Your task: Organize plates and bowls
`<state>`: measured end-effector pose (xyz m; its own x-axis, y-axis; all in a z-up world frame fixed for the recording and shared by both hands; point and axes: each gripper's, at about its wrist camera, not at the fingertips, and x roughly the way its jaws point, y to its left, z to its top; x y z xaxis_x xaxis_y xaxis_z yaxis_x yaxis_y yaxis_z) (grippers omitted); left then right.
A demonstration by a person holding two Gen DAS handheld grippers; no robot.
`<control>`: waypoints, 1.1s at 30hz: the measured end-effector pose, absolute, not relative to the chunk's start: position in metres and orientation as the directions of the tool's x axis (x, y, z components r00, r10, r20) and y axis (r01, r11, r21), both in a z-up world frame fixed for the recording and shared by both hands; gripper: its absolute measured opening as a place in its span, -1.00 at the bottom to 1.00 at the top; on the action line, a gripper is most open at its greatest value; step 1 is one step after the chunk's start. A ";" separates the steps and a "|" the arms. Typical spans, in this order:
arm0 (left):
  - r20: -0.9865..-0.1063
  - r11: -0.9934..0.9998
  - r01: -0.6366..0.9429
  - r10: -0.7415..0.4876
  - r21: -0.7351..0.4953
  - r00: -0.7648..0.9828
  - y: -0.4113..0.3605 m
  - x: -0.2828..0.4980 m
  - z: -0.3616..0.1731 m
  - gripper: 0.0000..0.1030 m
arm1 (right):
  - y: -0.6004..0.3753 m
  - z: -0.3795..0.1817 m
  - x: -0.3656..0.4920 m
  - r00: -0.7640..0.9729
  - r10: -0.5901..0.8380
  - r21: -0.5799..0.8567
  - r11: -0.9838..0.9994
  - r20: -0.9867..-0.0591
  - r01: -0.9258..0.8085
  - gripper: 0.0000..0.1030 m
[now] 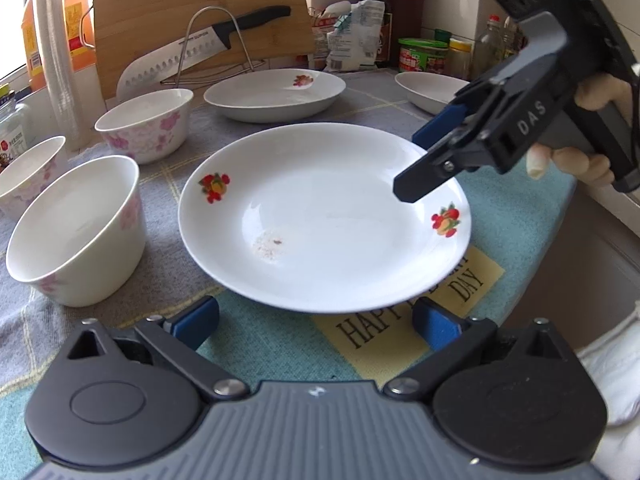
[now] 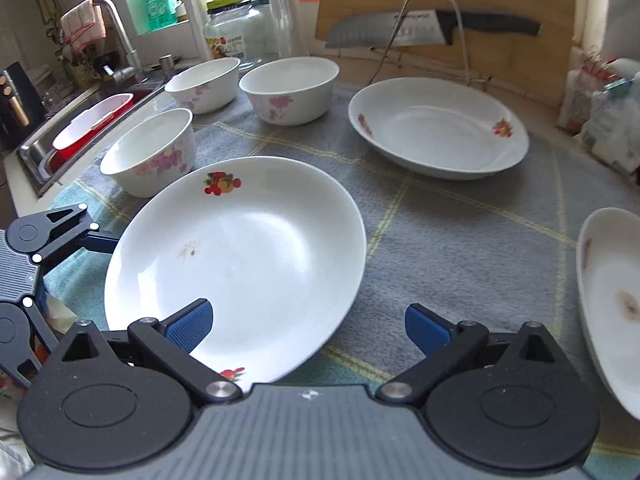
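Left gripper (image 1: 316, 320): nearest the lens, jaws spread wide and holding nothing, its blue pads (image 1: 196, 320) low at either side of the near plate's front rim, apparently clear of it.
Tablecloth (image 1: 360, 100): grey with yellow lines, teal toward the front, spread under all the dishes; a yellow patch reading "HAPPY … DAY" lay under the near plate's front edge.
Near plate (image 1: 324, 216): white and shallow, resting on the tablecloth; fruit decals sat on its left and right rim, and a small brownish smear marked its well; otherwise empty.
Second plate (image 1: 276, 94): behind the near plate, deeper, white with a fruit decal, empty.
Third plate (image 2: 612, 304): right of the near plate, only partly in view, a brown stain in its well.
Bowls (image 1: 76, 232): three, white with pink flowers, left of the near plate, all empty and upright.
Right gripper (image 1: 420, 160): held in a hand (image 1: 568, 160), jaws wide apart and empty, one finger reaching over the near plate's right rim; contact could not be told.
Knife (image 1: 200, 52): black-handled, on a wire rack behind the second plate.
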<state>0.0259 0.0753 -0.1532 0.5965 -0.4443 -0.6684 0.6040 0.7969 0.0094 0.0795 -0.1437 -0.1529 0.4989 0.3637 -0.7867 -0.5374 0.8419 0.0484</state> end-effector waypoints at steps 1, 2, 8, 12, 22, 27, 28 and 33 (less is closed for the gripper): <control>-0.664 0.795 0.606 -0.448 0.010 0.598 0.076 0.026 -0.154 0.99 | -0.143 -0.154 0.084 0.481 0.378 0.066 0.834 -0.791 -0.547 1.00; -0.663 0.793 0.609 -0.450 0.011 0.598 0.075 0.026 -0.154 0.99 | -0.143 -0.154 0.088 0.461 0.397 0.087 0.824 -0.794 -0.560 1.00; -0.663 0.784 0.621 -0.459 0.010 0.591 0.076 0.030 -0.154 0.99 | -0.136 -0.158 0.113 0.350 0.461 0.182 0.779 -0.815 -0.600 1.00; -0.653 0.781 0.625 -0.467 0.013 0.596 0.077 0.030 -0.155 0.99 | -0.128 -0.158 0.123 0.307 0.485 0.213 0.754 -0.819 -0.622 1.00; -0.639 0.746 0.665 -0.503 0.017 0.581 0.080 0.034 -0.156 0.99 | -0.122 -0.156 0.146 0.224 0.512 0.286 0.734 -0.829 -0.616 1.00; -0.644 0.729 0.685 -0.515 0.019 0.566 0.082 0.037 -0.156 0.99 | -0.123 -0.154 0.154 0.172 0.513 0.319 0.727 -0.841 -0.609 1.00; -0.646 0.725 0.688 -0.516 0.020 0.563 0.082 0.038 -0.155 1.00 | -0.123 -0.154 0.157 0.162 0.513 0.330 0.731 -0.843 -0.598 1.00; -0.652 0.712 0.702 -0.522 0.023 0.550 0.081 0.041 -0.154 0.99 | -0.124 -0.153 0.166 0.122 0.517 0.364 0.731 -0.847 -0.577 1.00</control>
